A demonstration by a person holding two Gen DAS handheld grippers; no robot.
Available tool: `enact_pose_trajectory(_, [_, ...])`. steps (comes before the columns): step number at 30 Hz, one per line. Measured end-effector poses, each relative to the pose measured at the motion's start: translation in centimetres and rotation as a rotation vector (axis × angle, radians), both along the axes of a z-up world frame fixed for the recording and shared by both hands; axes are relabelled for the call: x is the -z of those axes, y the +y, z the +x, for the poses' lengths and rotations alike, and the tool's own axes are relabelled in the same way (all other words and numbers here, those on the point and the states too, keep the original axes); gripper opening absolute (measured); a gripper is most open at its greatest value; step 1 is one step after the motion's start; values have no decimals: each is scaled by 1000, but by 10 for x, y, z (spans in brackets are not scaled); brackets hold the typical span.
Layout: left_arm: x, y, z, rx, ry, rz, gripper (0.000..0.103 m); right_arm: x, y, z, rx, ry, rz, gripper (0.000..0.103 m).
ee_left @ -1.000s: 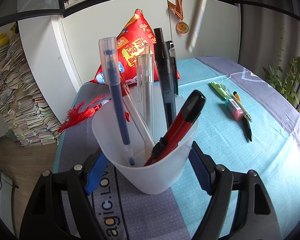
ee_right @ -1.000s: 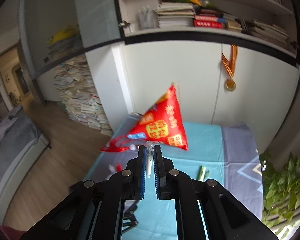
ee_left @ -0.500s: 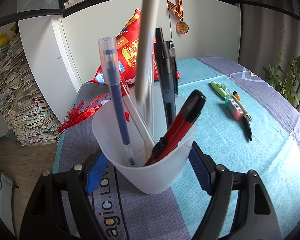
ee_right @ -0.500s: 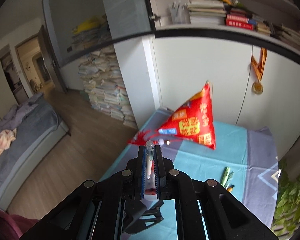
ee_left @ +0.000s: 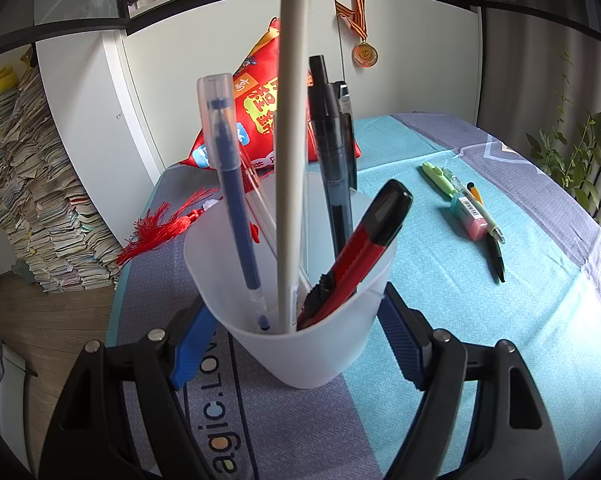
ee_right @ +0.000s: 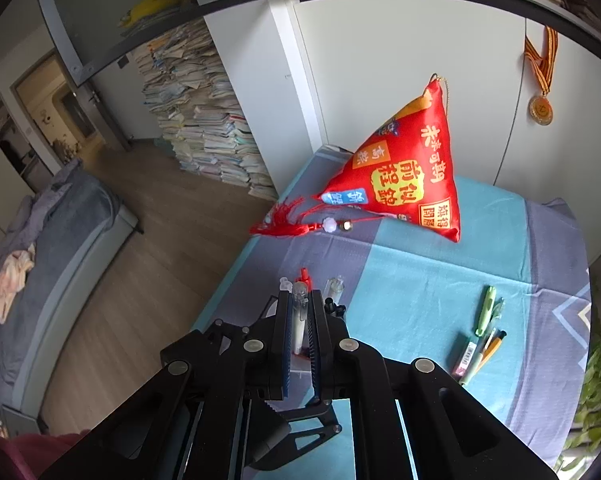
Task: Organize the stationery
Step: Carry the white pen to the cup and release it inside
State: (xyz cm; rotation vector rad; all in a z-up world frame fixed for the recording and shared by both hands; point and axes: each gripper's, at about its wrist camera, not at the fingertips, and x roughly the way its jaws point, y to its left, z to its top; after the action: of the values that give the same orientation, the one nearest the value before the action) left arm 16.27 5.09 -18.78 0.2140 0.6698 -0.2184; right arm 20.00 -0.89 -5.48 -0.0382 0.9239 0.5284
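The right gripper (ee_right: 299, 328), clamped on a white pen (ee_left: 290, 184), holds it nearly upright, tip inside the cup (ee_left: 300, 356) that the left gripper (ee_left: 296, 344) grips at six o'clock.

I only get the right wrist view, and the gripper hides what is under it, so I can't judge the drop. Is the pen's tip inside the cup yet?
Observer: Yes. In the left wrist view the white pen reaches down into the cup, with its tip near the bottom.
Operator: Is the cup steadied?
Observer: The left gripper clamps it from both sides.
Operator: What is the pen next to in there?
Observer: It stands between a blue pen and a red knife, with a black pen behind.
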Motion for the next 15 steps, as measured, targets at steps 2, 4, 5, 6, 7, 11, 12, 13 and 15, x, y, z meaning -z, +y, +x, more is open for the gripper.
enact_pose_trajectory(2, [0, -1, 0, 0, 0, 0, 78, 3, 1, 2, -2, 11, -2, 8])
enact_pose_trajectory(4, [0, -1, 0, 0, 0, 0, 78, 6, 2, 4, -2, 25, -2, 8])
enact_pose_trajectory(5, [0, -1, 0, 0, 0, 0, 78, 7, 2, 5, -2, 30, -3, 8])
enact_pose_trajectory(6, [0, 0, 0, 0, 0, 1, 78, 7, 2, 5, -2, 34, -2, 8])
enact_pose_trajectory(7, [0, -1, 0, 0, 0, 0, 78, 8, 1, 5, -3, 42, 0, 8])
enact_pose_trajectory(11, [0, -1, 0, -1, 0, 1, 78, 7, 0, 4, -5, 43, 11, 8])
enact_pose_trajectory(12, [0, 0, 0, 0, 0, 1, 78, 5, -2, 2, -5, 38, 15, 8])
enact_pose_trajectory(13, [0, -1, -1, 0, 0, 1, 78, 4, -3, 2, -5, 36, 20, 8])
enact_pose_trajectory(15, [1, -1, -1, 1, 0, 2, 78, 2, -5, 1, 1, 29, 26, 8])
